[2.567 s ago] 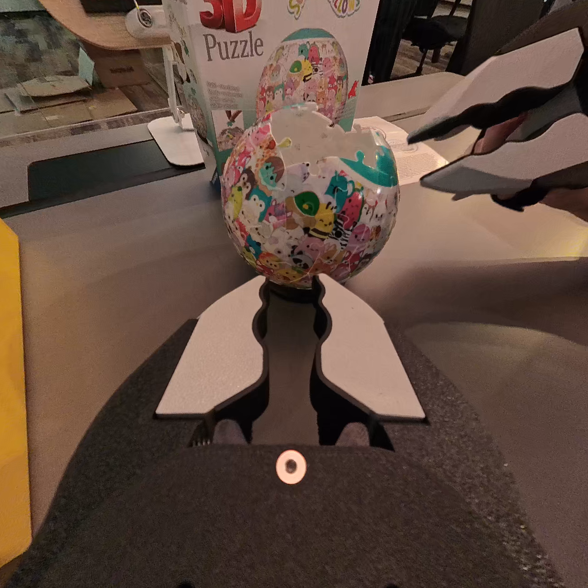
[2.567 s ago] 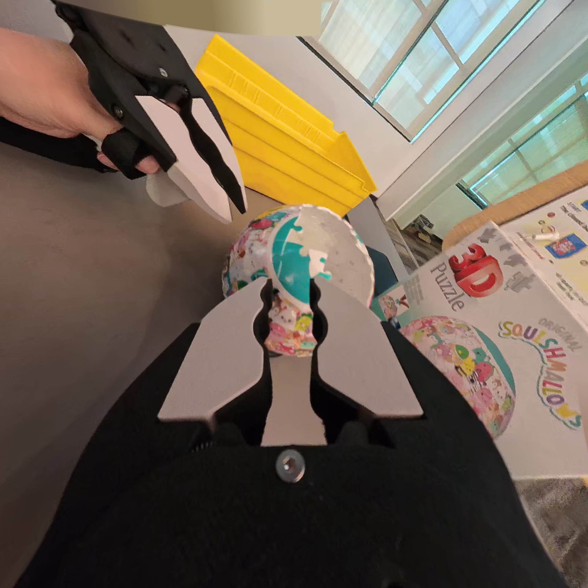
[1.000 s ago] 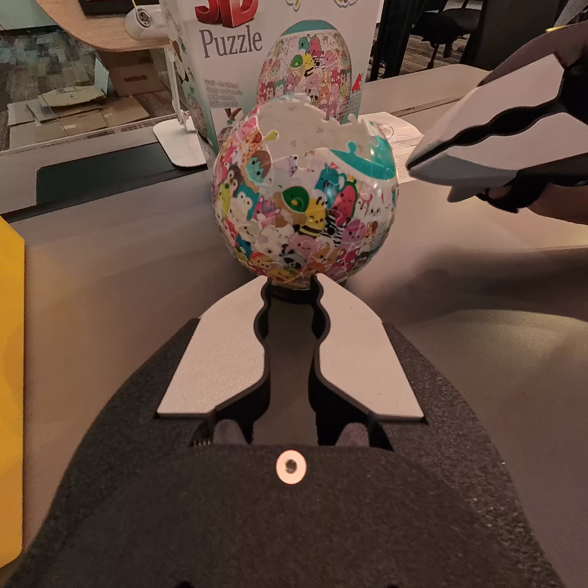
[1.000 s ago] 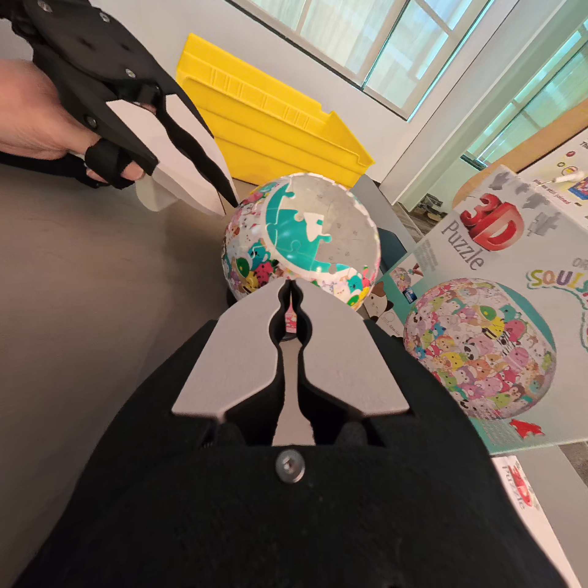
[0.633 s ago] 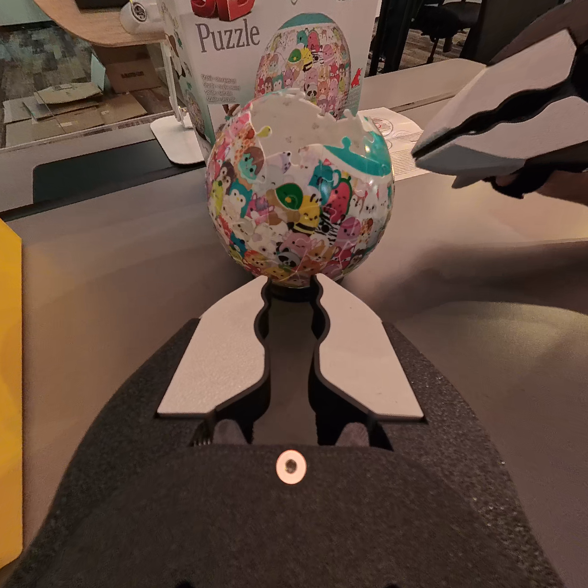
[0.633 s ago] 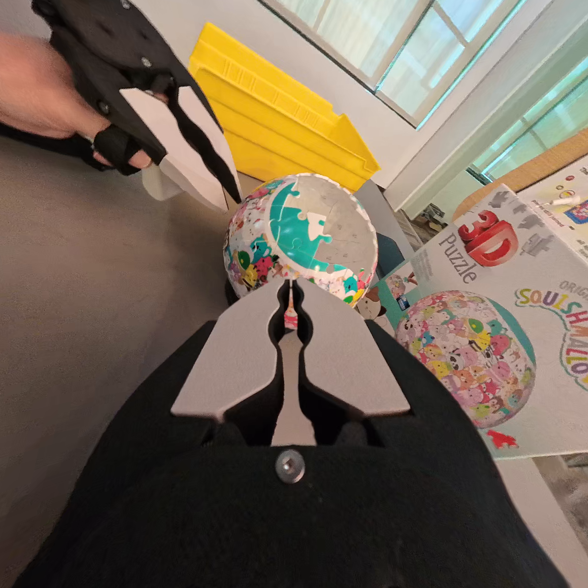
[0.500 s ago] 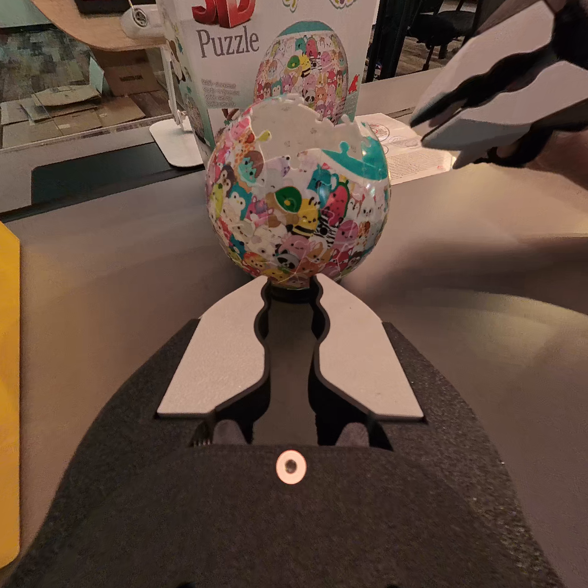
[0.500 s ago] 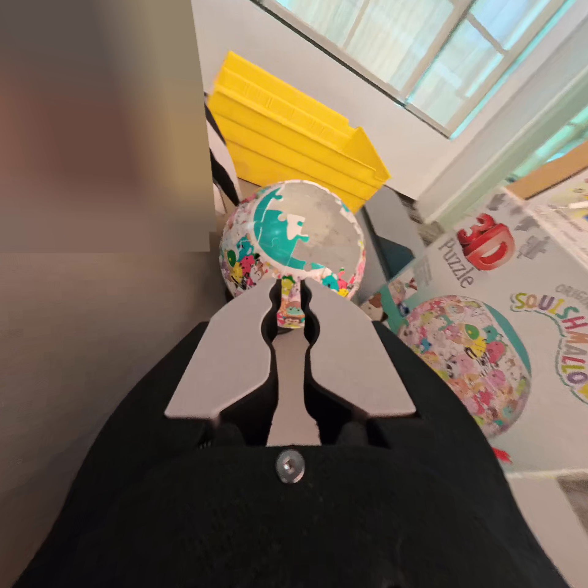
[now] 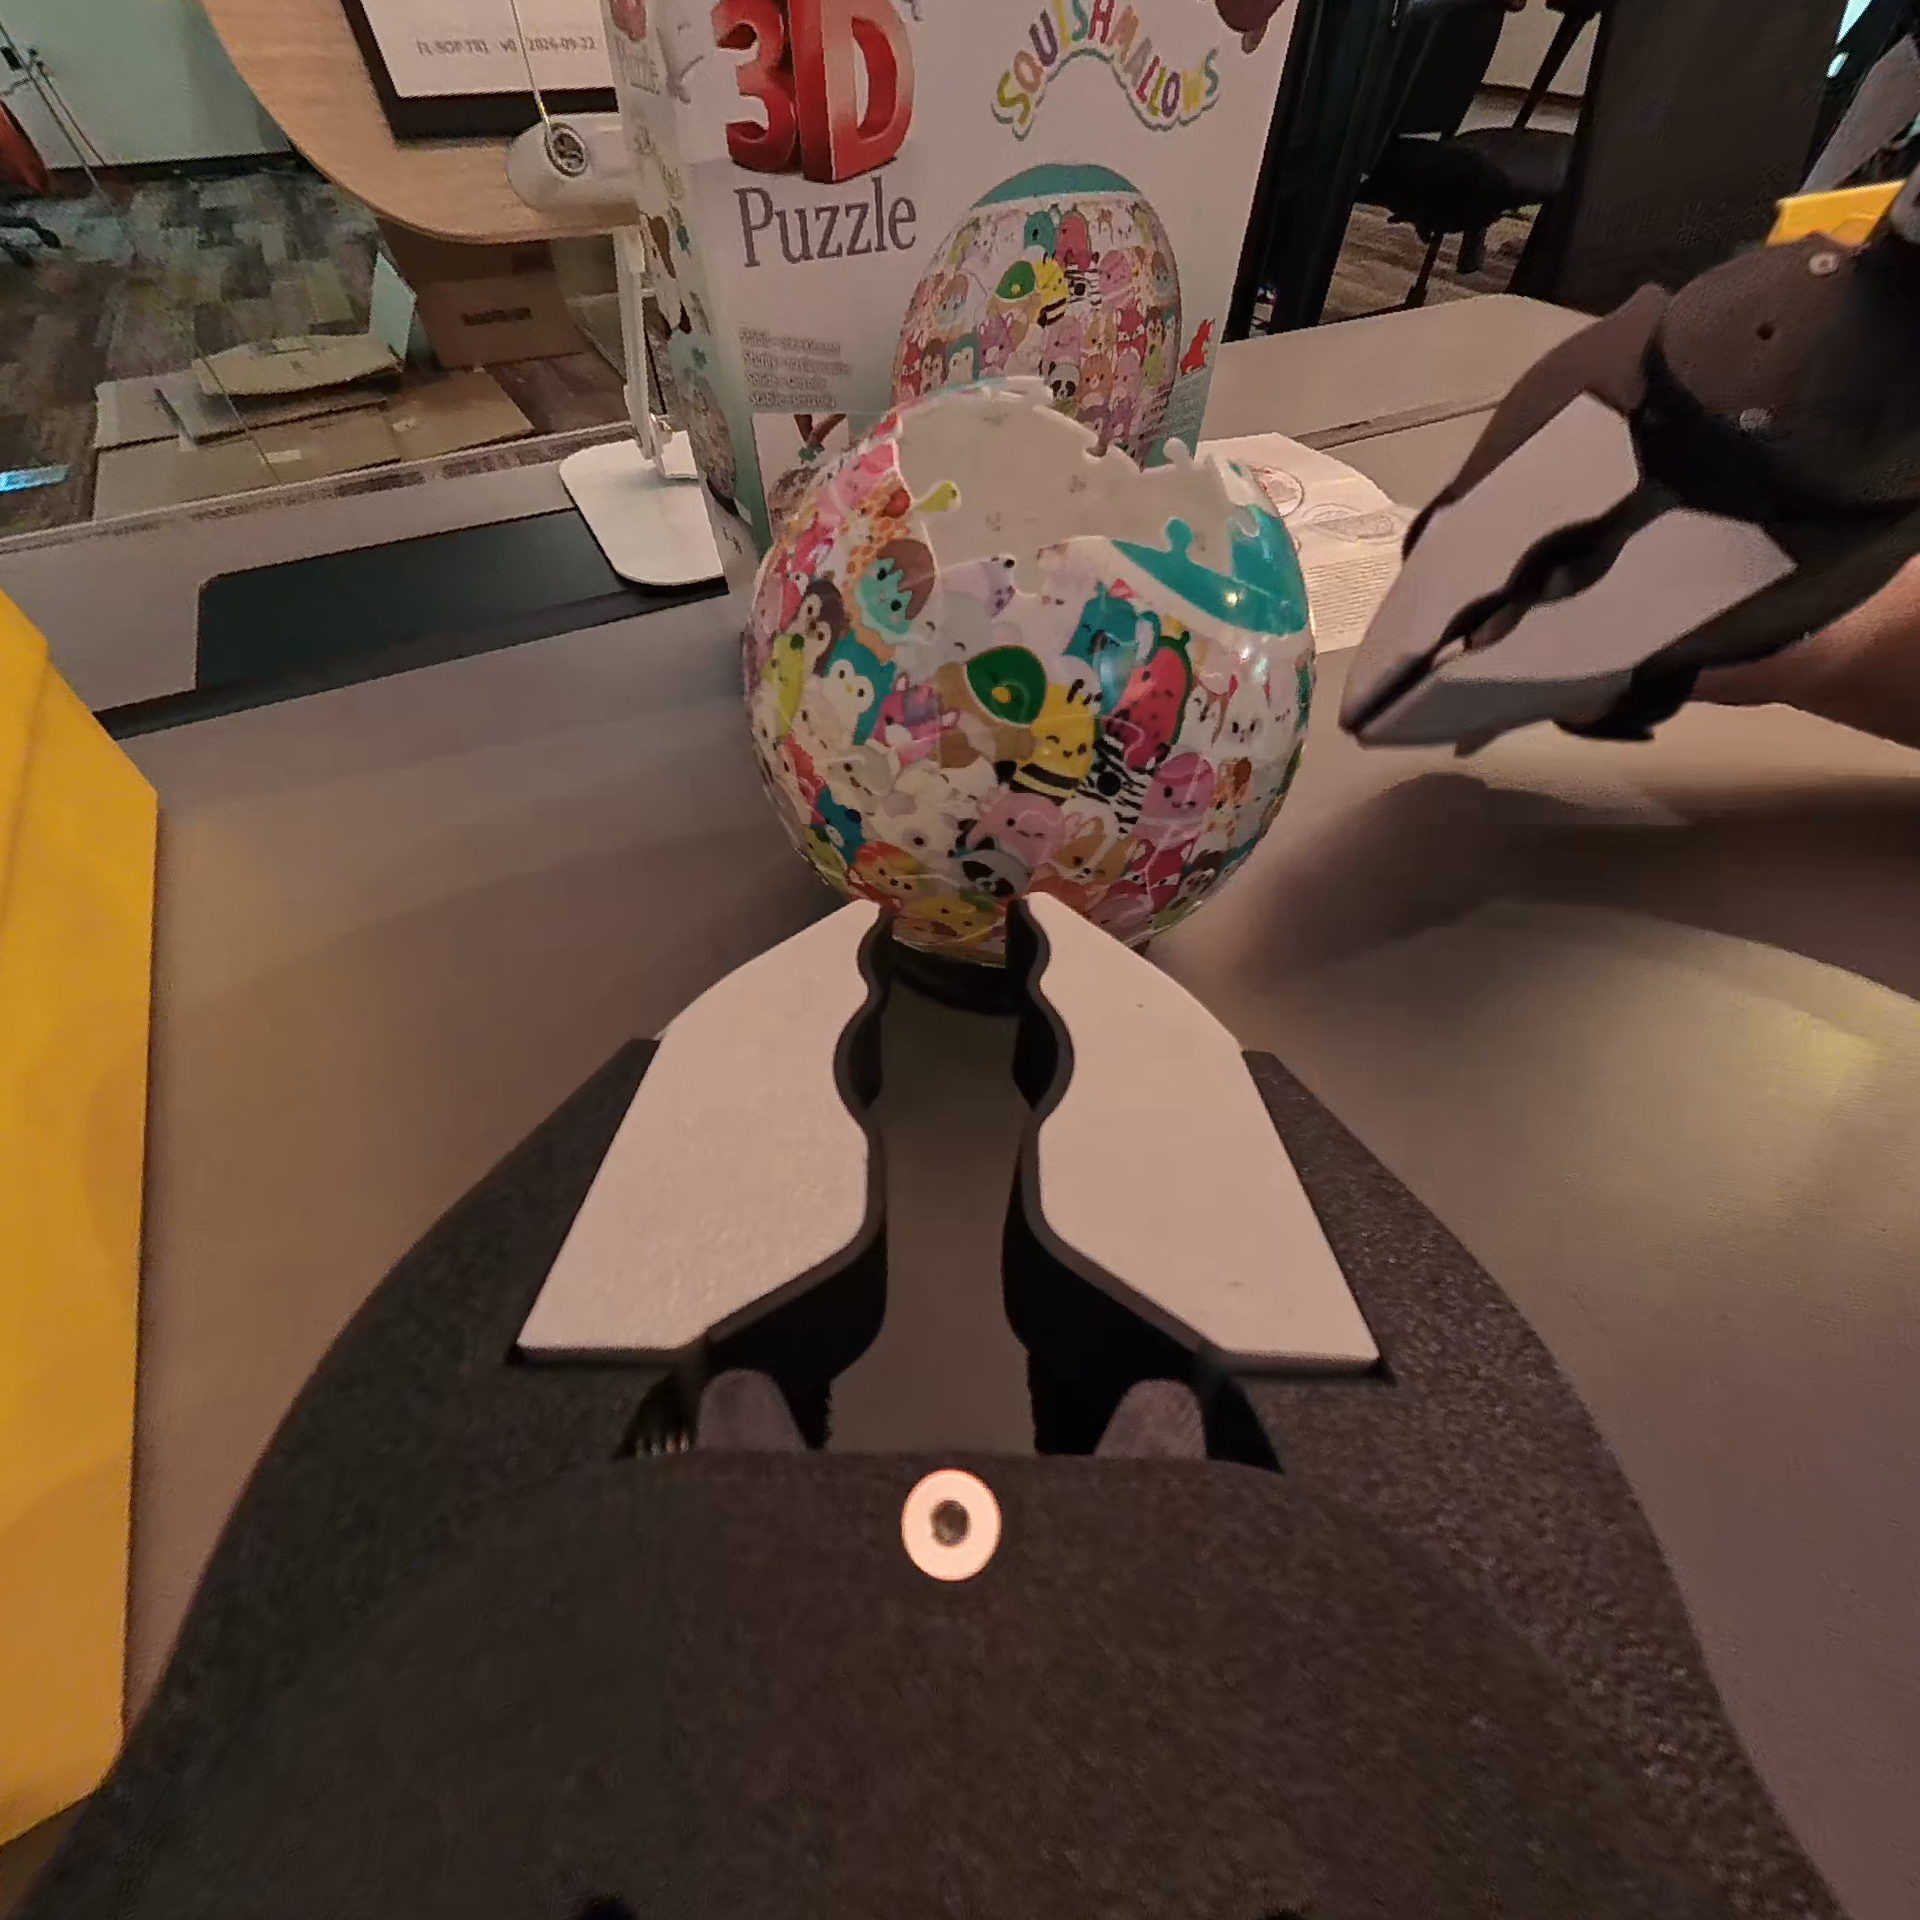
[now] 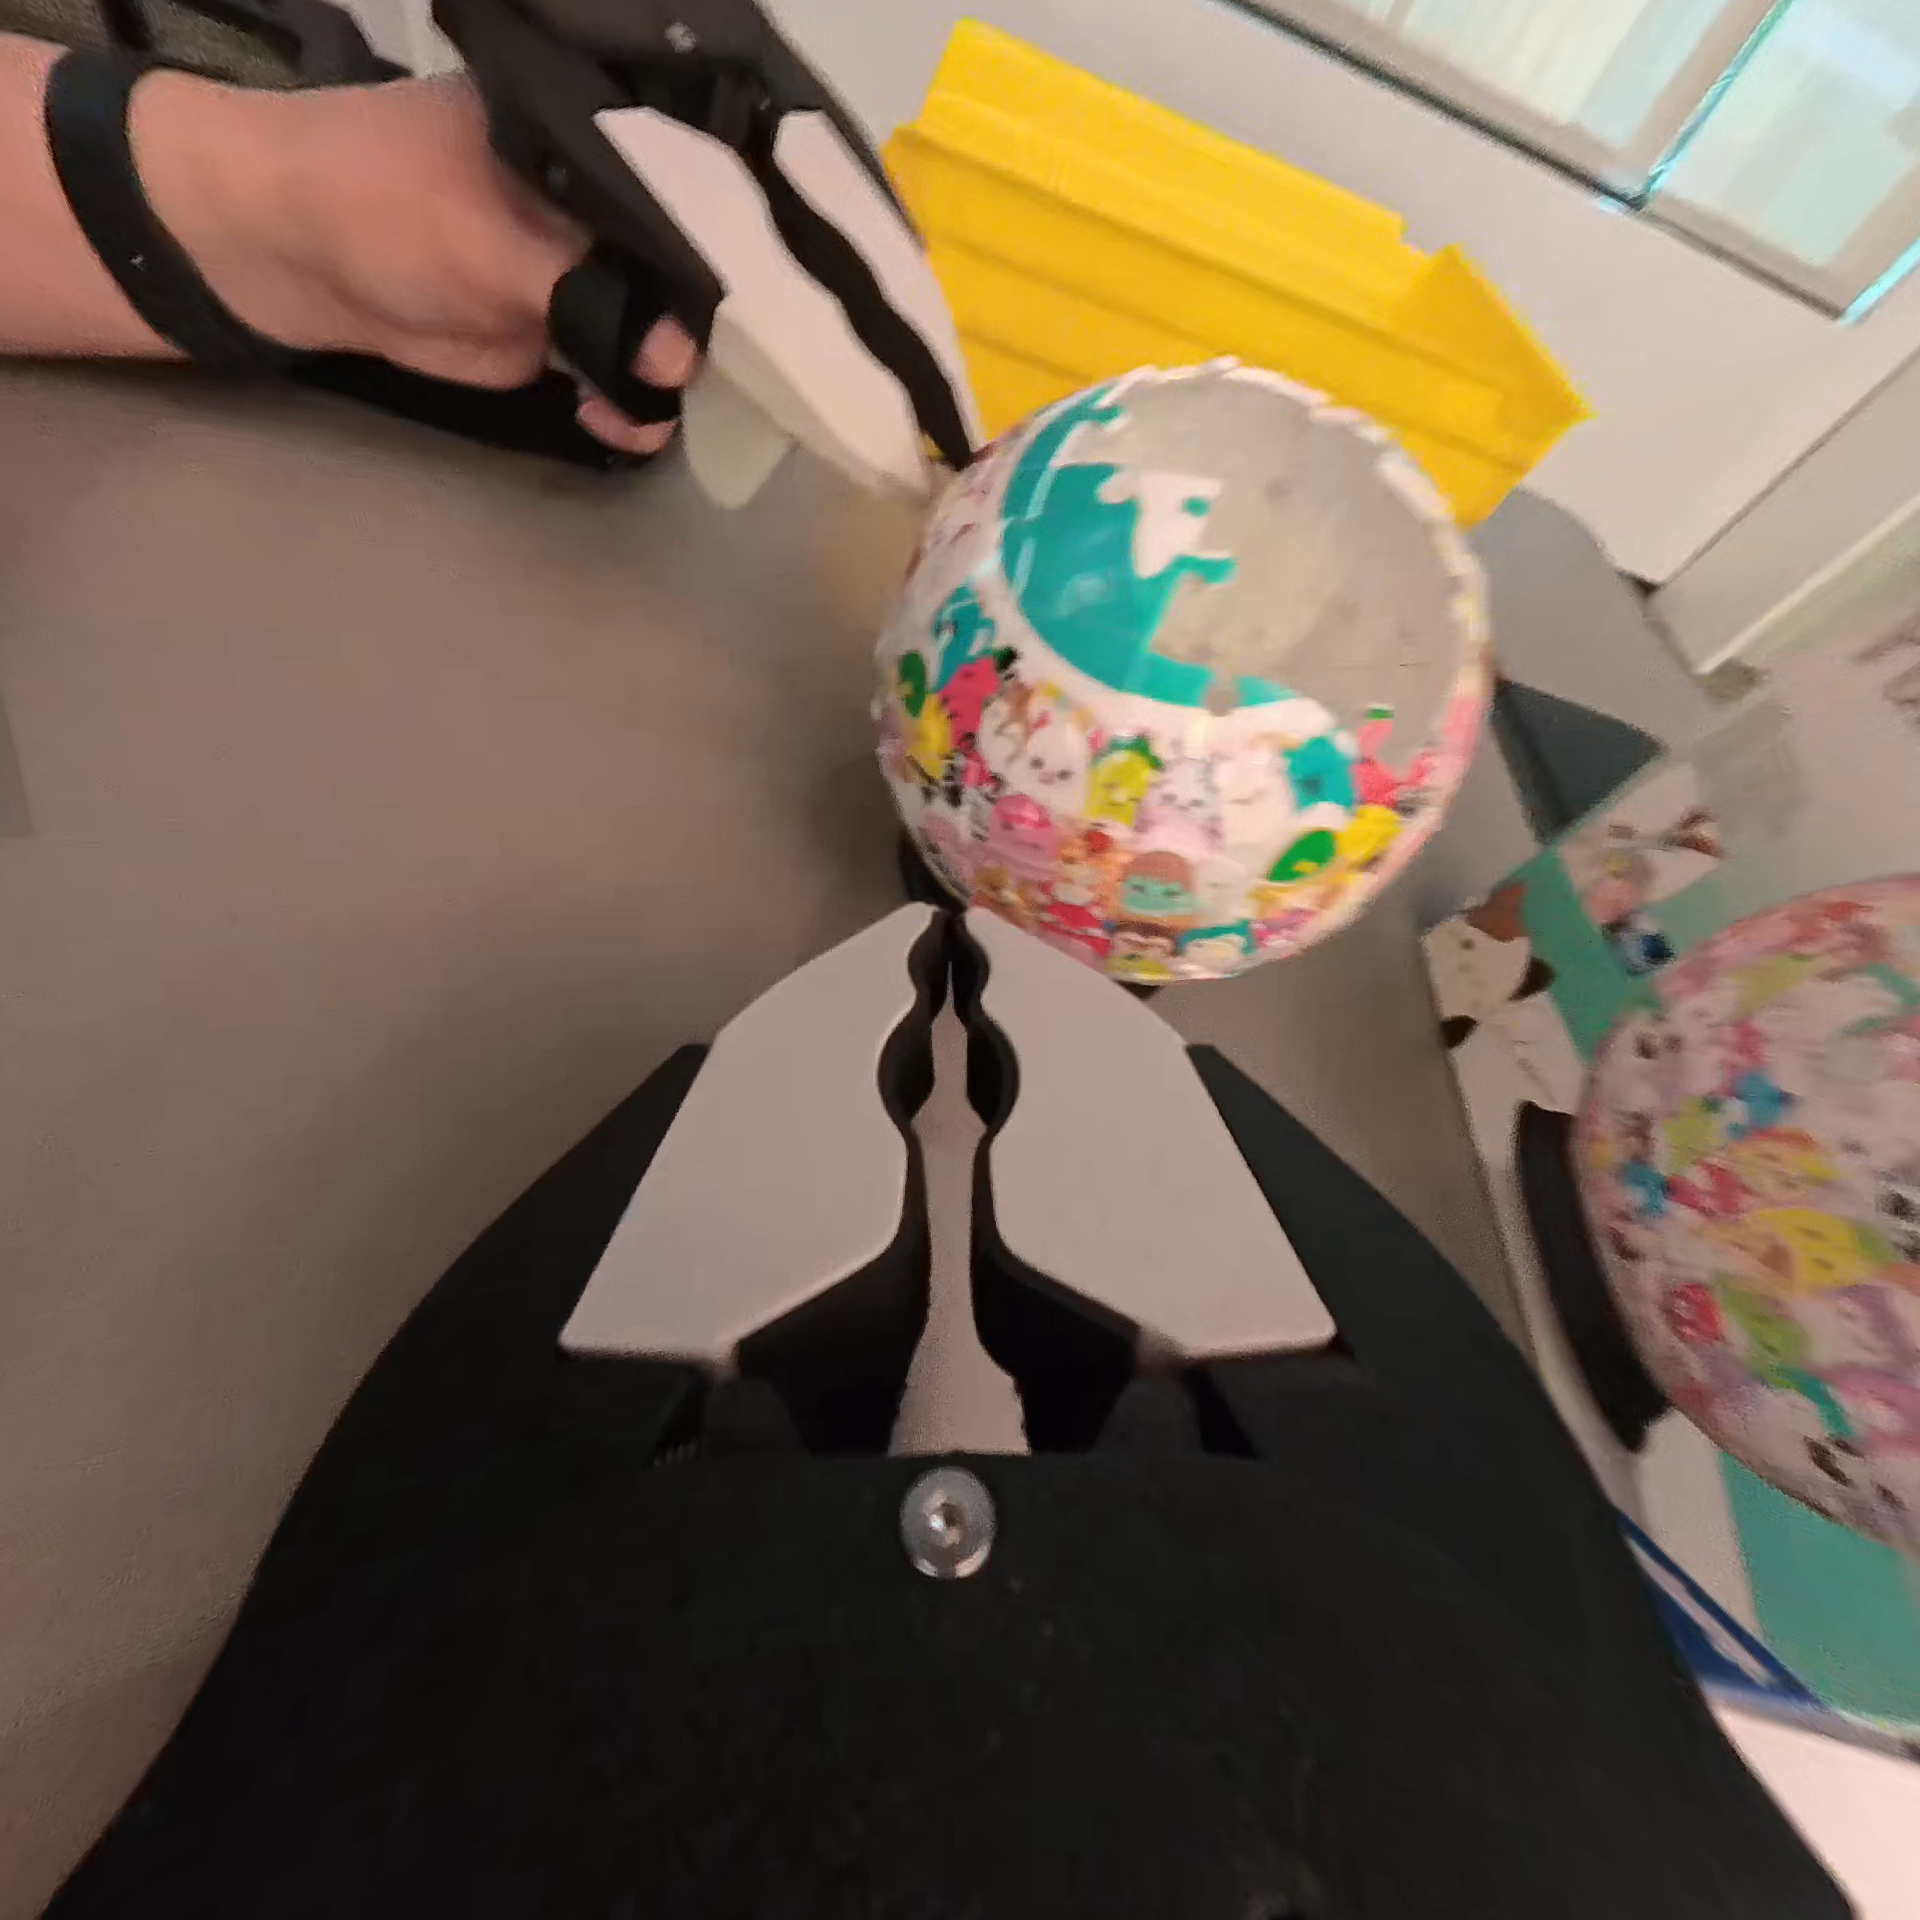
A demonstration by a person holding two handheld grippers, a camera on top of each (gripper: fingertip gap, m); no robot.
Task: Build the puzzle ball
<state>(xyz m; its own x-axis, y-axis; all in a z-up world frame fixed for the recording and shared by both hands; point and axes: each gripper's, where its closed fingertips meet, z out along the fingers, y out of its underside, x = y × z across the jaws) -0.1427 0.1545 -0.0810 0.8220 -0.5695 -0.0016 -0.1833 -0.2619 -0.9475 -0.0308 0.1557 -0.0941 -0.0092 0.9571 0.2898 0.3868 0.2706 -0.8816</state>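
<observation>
Puzzle ball [image 9: 1029,696] on a dark stand on the grey counter [image 9: 436,831], top unfinished.

Left gripper [image 9: 948,920] spread low at the stand; right gripper [image 10: 948,930] pressed together, empty. Between pieces, seemingly; next calls for fetching another piece.

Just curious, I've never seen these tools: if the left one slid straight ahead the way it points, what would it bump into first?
Most likely the puzzle ball, near its underside, or the dark stand beneath it. The left gripper has its jaws open right there; the exact gap is unclear.
</observation>
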